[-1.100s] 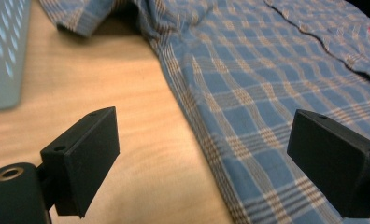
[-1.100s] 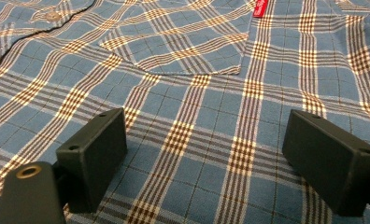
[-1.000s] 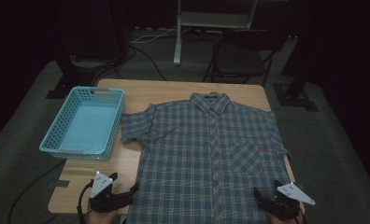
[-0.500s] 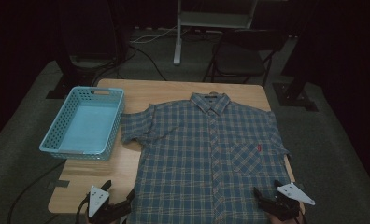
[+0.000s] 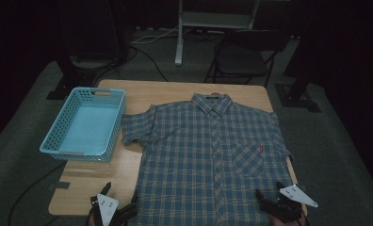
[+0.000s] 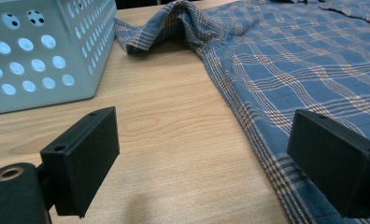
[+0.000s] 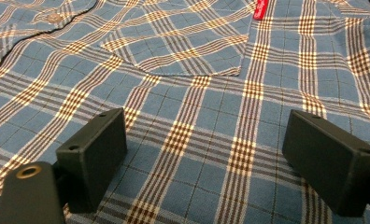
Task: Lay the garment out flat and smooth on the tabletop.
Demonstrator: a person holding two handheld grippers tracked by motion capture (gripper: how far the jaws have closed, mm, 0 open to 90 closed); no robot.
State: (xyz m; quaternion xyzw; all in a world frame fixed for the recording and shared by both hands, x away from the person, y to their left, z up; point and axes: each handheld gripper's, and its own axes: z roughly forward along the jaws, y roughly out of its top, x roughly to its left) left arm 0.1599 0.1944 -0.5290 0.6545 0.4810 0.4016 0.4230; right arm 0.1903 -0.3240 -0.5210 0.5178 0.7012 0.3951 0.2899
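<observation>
A blue plaid shirt [image 5: 213, 155] lies flat and face up on the wooden surface [image 5: 175, 92], collar at the far side, hem at the near edge. The left hand-held gripper [image 5: 110, 210] sits at the near left corner of the shirt; in the left gripper view its jaws stand wide apart with nothing between them, one over bare wood, the other over the shirt's side edge. The right hand-held gripper [image 5: 278, 205] hovers low above the cloth below the chest pocket [image 7: 183, 51], jaws wide open, gripping nothing. A light blue basket [image 5: 83, 125] stands left of the shirt, beside its sleeve
</observation>
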